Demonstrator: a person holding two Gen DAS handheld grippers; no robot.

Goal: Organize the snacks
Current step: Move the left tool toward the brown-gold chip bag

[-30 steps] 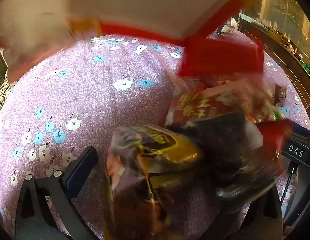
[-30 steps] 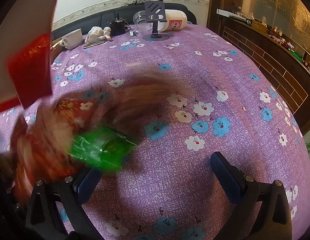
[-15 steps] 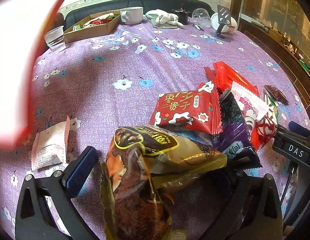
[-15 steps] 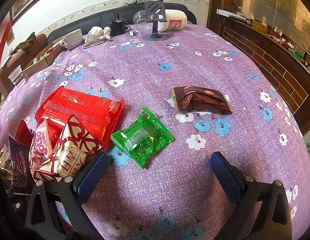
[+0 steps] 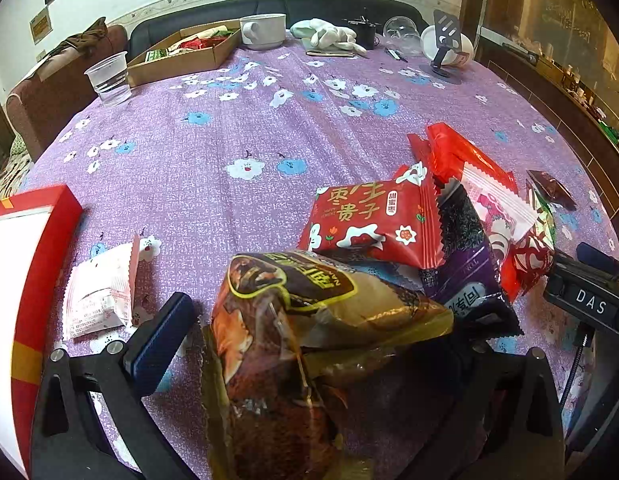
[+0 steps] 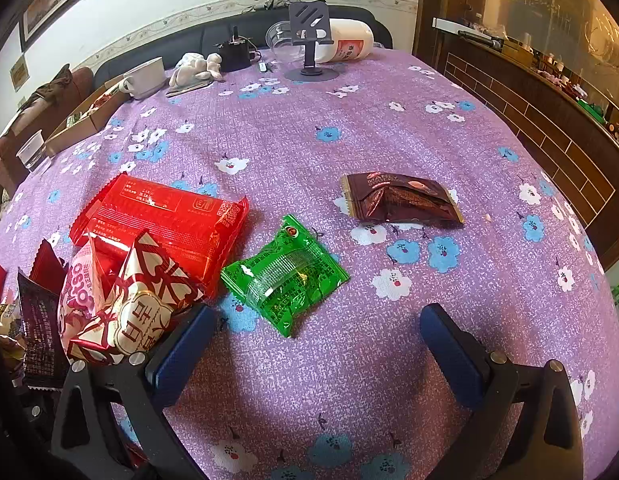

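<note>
Since half a second ago the red-and-white box [image 5: 27, 304] has dropped from a blur across the upper left of my left view to rest low beside the left finger; a second ago the snacks were a tumbling smear, and now they lie still in both views.

On my left gripper [image 5: 309, 360] the jaws stand spread, with the brown-and-gold bag [image 5: 301, 332] lying between them, not pinched as far as I can see; the right finger is hidden behind it. Beyond it, ahead of the jaws, sits the red jujube pack [image 5: 373, 220], overlapping the purple packet [image 5: 465, 272]. A small white sachet [image 5: 99, 292] lies just outside the left finger.

My right gripper [image 6: 317, 344] is also spread wide and empty. The green packet [image 6: 285, 276] lies just ahead between the fingers, the brown wrapper [image 6: 401, 200] farther ahead toward the right finger, and the large red pack [image 6: 165, 220] ahead of the left finger, with the red-and-white heart-pattern pouch [image 6: 125, 312] touching that finger.

I judge all of these to be light, crinkly film packs, slippery, soft in the middle and likely to hold crushable food. I would take each across a flat short side or at a crimped end seam, closing gently. The green packet looks the easiest first grab: flat, alone, clear of the pile.
</note>
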